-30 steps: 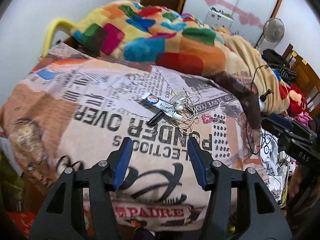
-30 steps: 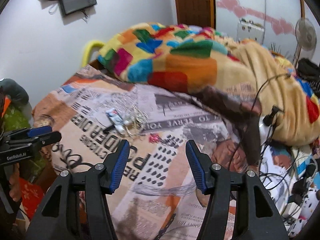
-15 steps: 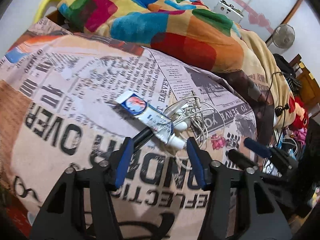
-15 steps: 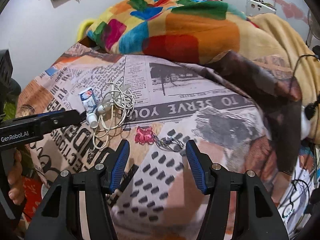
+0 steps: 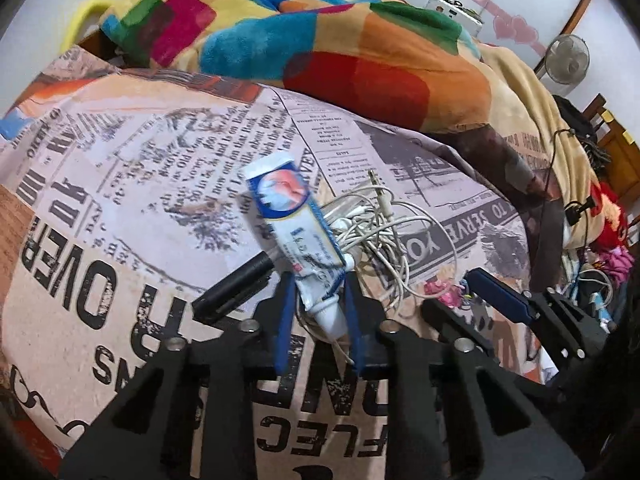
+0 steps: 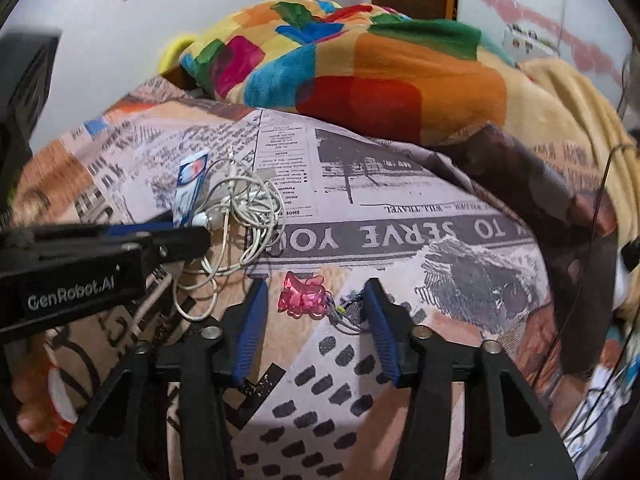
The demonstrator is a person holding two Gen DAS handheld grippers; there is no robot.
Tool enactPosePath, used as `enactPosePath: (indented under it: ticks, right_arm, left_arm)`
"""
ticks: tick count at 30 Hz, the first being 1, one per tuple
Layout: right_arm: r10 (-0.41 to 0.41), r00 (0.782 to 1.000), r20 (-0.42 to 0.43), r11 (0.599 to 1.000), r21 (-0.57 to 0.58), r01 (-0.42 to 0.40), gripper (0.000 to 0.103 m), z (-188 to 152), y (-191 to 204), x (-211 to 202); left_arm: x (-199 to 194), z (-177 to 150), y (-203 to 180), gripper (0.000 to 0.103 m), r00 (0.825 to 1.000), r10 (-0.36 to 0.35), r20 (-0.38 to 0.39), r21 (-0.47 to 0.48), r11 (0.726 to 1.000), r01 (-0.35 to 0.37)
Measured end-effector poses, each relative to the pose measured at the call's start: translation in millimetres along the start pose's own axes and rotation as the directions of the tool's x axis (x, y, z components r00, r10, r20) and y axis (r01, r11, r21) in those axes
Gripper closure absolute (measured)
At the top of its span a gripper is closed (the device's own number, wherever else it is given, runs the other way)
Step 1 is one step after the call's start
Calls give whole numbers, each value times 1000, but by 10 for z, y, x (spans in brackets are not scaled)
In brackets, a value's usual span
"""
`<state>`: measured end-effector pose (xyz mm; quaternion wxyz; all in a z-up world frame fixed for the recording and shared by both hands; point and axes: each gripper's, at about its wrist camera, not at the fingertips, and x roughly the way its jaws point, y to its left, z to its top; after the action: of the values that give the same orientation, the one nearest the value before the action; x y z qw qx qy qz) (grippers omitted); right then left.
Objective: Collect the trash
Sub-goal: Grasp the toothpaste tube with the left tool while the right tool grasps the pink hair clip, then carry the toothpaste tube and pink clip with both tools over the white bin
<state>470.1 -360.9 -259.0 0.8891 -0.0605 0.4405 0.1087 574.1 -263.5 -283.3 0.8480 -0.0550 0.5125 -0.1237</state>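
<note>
Toothpaste tube (image 5: 298, 236), squeezed flat and printed white and blue, lies at the centre of the left wrist view on a bed, cap end toward the camera. Largest in both views is the newspaper-print bedspread (image 5: 140, 184) that fills the lower and middle frame; behind it, across the upper frame, a patchwork fleece blanket (image 5: 344, 40) in bright colour blocks is heaped up. The left hand-held gripper (image 5: 318, 300) rises from the bottom centre of its view with its blue pads on either side of the tube's neck and cap; its jaws are closing and the pads look to be just touching the tube. The right hand-held gripper (image 6: 314, 304) stands at the bottom centre of its own view, jaws closing too, though a clear gap remains on each side of a pink translucent charm (image 6: 302, 296) lying between the pads with a short strand of small beads beside it. A tangle of white earphone cable (image 5: 384, 232) lies against the tube's right side. A black pen-like stick (image 5: 234, 284) lies just left of the tube's neck
</note>
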Motion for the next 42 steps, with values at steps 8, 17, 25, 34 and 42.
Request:
enactPosePath:
  ticks: [8, 17, 25, 34, 42]
  right_arm:
    - [100, 994, -38, 992, 81, -96, 80, 61, -128, -1]
    - [135, 991, 21, 982, 129, -136, 80, 121, -157, -423]
    - [136, 983, 124, 985, 90, -148, 80, 325, 34, -1017]
    - [152, 961, 229, 988, -3, -156, 80, 498, 452, -1711]
    - [197, 935, 295, 980, -87, -179, 80, 522, 958, -2211]
  left_arm:
    - [-269, -98, -32, 82, 999, -24, 32, 36, 999, 22]
    - [-838, -101, -33, 82, 993, -28, 115, 39, 999, 24]
    - [-1489, -146, -11, 82, 979, -26, 200, 29, 999, 20]
    - [-2345, -321, 163, 82, 949, 7, 315, -5, 1000, -6]
    - [-3065, -617, 500, 82, 916, 53, 398, -55, 998, -34]
